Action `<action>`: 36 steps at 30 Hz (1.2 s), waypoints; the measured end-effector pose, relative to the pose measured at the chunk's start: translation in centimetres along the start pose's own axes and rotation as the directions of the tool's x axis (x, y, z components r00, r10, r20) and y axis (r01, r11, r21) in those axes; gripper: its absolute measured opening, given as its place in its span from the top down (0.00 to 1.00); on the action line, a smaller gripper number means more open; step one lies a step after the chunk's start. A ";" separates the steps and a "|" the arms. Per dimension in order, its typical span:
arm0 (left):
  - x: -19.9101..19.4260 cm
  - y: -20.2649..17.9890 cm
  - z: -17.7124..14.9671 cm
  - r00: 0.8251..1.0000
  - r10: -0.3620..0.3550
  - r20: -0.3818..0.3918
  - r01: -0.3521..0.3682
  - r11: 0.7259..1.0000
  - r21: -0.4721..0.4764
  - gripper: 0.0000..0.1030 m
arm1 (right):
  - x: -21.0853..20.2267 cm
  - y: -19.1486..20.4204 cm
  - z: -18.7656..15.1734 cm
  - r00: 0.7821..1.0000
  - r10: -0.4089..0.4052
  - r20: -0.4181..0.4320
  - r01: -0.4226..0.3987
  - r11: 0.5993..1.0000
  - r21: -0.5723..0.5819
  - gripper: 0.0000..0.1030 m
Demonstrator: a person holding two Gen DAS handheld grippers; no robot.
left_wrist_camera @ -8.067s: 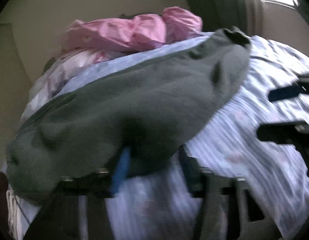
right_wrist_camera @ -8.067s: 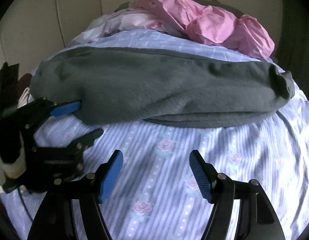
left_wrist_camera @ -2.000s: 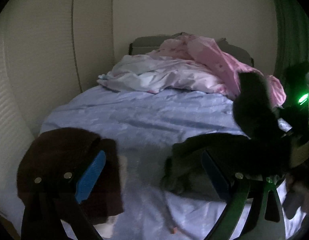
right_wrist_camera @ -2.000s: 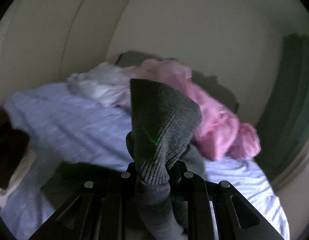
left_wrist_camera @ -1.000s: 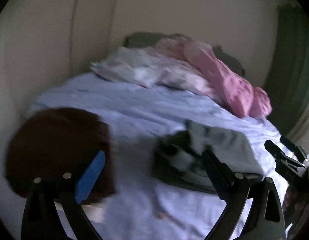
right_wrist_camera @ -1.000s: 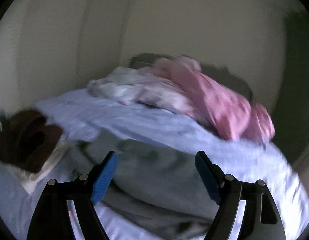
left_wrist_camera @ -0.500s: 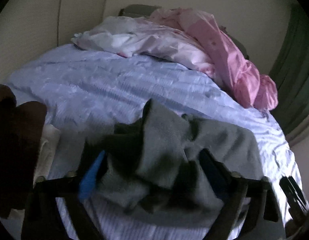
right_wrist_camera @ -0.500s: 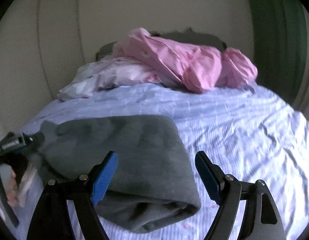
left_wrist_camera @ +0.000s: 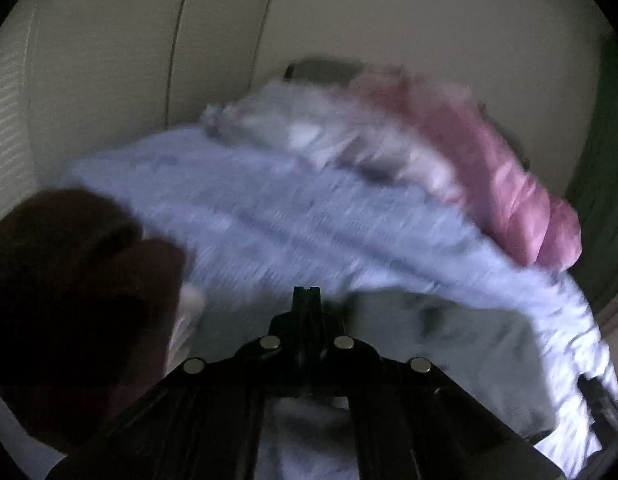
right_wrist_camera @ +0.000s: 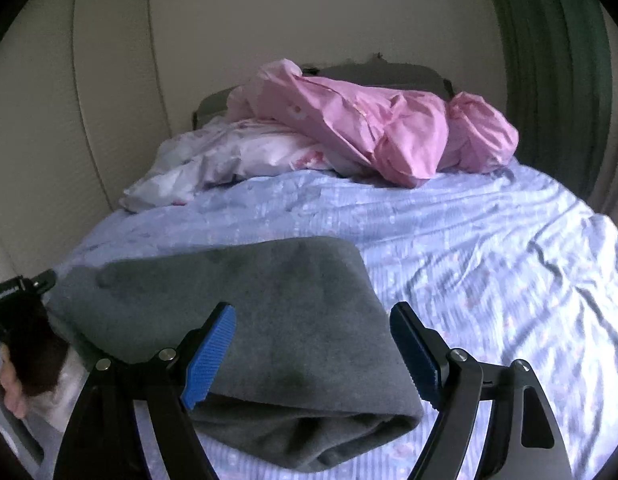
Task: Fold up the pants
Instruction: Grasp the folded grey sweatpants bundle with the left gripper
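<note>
The grey pants (right_wrist_camera: pixel 245 320) lie folded into a thick rectangle on the blue striped bedsheet (right_wrist_camera: pixel 489 248), near the bed's front left. My right gripper (right_wrist_camera: pixel 313 352) is open and empty, its blue pads just above the fold's near edge. In the blurred left wrist view my left gripper (left_wrist_camera: pixel 307 300) has its fingers pressed together with nothing visible between them, and the pants (left_wrist_camera: pixel 449 344) show pale grey to its right. The left gripper also shows at the far left of the right wrist view (right_wrist_camera: pixel 17 292).
A crumpled pink garment (right_wrist_camera: pixel 373 136) and a white floral cloth (right_wrist_camera: pixel 237 152) lie at the head of the bed. A dark brown folded pile (left_wrist_camera: pixel 69 312) sits at the bed's left edge. Cream wardrobe doors stand left; a green curtain (right_wrist_camera: pixel 549 60) hangs right.
My left gripper has shut and swung up off the pants, its view now blurred. My right gripper has stayed open over the folded pants, which lie still.
</note>
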State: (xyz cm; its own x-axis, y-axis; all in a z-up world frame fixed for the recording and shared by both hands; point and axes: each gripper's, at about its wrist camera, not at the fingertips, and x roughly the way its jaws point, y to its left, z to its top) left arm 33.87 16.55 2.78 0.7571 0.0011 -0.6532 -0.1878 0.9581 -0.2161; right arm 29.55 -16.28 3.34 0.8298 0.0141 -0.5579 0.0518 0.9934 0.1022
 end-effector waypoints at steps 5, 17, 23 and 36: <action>-2.2 1.1 -1.5 1.000 -0.021 0.016 0.022 0.999 -0.038 0.60 | 0.4 1.9 -0.9 1.000 -0.014 -0.019 0.013 0.998 -0.064 0.22; -1.7 -1.2 -6.1 0.973 -0.229 -0.015 0.228 0.972 -0.064 0.11 | -0.4 -4.0 -2.5 0.997 0.021 0.074 -0.033 0.987 0.159 0.10; 0.9 -3.5 -4.6 0.937 -0.348 -0.025 0.342 0.931 -0.130 0.11 | 3.1 -6.6 -2.7 0.999 0.039 0.023 -0.044 0.950 0.308 0.10; 8.5 -3.0 -6.6 0.972 -0.171 -0.159 0.167 0.985 -0.035 0.00 | 10.4 -7.4 -6.7 0.975 0.134 -0.178 -0.061 0.929 0.366 0.10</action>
State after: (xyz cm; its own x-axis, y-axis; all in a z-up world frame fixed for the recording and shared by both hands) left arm 36.77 11.82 -6.90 0.6686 -0.2083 -0.7138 -0.0801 0.9342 -0.3477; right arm 34.08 -22.68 -8.79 0.7172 0.1668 -0.6766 0.2012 0.8800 0.4303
